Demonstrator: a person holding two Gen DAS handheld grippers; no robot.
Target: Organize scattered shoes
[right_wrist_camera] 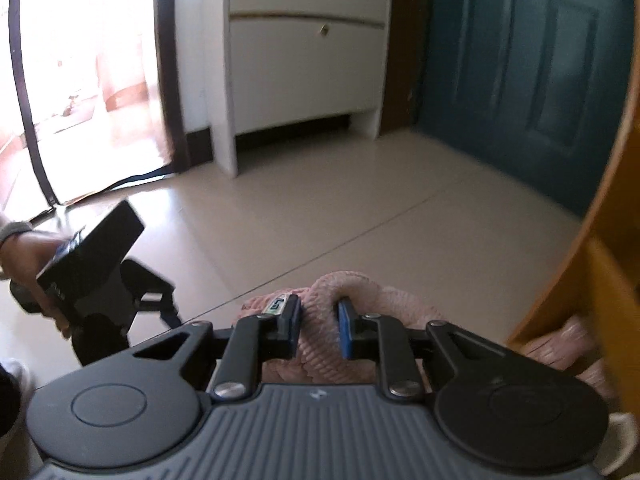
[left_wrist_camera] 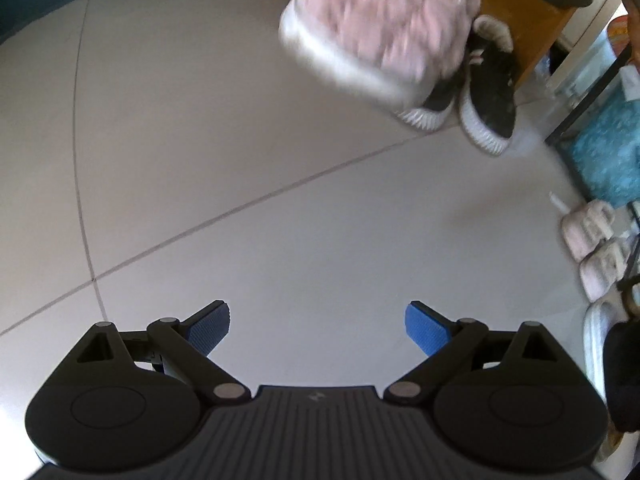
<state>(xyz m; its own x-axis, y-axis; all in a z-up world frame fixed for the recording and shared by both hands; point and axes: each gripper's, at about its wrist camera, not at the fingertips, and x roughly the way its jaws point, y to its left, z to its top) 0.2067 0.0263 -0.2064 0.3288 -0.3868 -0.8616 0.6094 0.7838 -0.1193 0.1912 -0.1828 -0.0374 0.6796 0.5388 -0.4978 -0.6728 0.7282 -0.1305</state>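
My right claw [right_wrist_camera: 319, 330] grips the collar of a fuzzy slipper [right_wrist_camera: 320, 344], carried above the tiled floor [right_wrist_camera: 320, 216]. Ahead, a cabinet [right_wrist_camera: 304, 60] stands at the floor's far edge, a door [right_wrist_camera: 520, 72] to its right. My left claw [left_wrist_camera: 318, 326] hangs over bare floor, a pair of sneakers [left_wrist_camera: 480, 92] beyond it beside a wooden shelf unit [left_wrist_camera: 516, 20]. More slippers [left_wrist_camera: 592, 248] lie along the floor's right edge.

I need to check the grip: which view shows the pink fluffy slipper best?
The right wrist view: the right gripper has its jaws pinched on the pink fluffy slipper's collar, up close. The left wrist view shows the whole slipper in the air, but blurred.
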